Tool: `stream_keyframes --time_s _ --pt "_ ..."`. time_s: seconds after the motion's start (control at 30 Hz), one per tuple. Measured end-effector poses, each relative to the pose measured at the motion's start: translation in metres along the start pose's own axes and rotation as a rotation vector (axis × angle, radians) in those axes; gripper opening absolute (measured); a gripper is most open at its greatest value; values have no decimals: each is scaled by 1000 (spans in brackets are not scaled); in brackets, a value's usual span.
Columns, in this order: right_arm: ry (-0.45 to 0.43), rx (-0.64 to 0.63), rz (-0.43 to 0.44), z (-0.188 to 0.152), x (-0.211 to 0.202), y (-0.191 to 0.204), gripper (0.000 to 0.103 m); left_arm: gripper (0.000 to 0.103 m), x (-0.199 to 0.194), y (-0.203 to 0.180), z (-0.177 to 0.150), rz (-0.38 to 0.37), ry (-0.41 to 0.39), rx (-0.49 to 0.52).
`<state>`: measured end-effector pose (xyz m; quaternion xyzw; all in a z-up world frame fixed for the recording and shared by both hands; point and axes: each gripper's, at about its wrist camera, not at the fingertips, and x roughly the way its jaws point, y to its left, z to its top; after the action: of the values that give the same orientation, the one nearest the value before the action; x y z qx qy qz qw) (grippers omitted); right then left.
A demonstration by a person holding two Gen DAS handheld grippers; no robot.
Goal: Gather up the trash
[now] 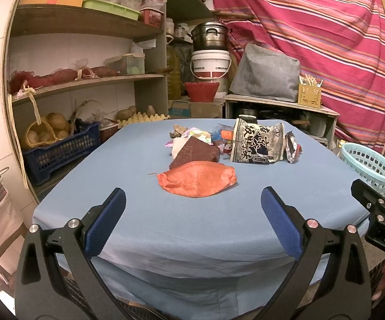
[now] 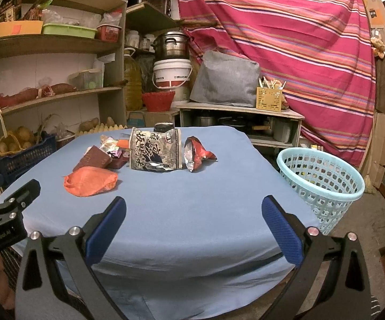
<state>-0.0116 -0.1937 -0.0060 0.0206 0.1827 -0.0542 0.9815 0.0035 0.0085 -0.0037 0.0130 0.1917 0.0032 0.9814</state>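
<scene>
**Both grippers open above near table edge; trash clustered mid-table**

Table (image 1: 144, 229), blue cloth, near edge draped just under both grippers. A bare band of cloth lies between the fingertips and the nearest item. Orange pouch (image 1: 197, 178) lies closest, flat. Behind it and touching: dark red packet (image 1: 192, 154). Large black-and-white snack bag (image 1: 258, 142) stands upright further back; crumpled foil wrapper (image 2: 196, 153) just beside it on its right. Small mixed wrappers (image 1: 197, 134) at the far side.

Light blue perforated basket (image 2: 323, 184) on the floor beside the table's right edge, apart from it.

Left gripper (image 1: 192, 224): jaws spread wide, holding nothing, touching nothing. Right gripper (image 2: 192, 226): same, wide apart, empty.
</scene>
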Motion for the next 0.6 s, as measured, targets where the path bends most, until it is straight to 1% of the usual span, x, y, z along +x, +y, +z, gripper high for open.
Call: stream_keyframes --time_s 0.6 --pt "7 2 -1 0 4 -3 99 98 5 -5 -1 1 9 -4"
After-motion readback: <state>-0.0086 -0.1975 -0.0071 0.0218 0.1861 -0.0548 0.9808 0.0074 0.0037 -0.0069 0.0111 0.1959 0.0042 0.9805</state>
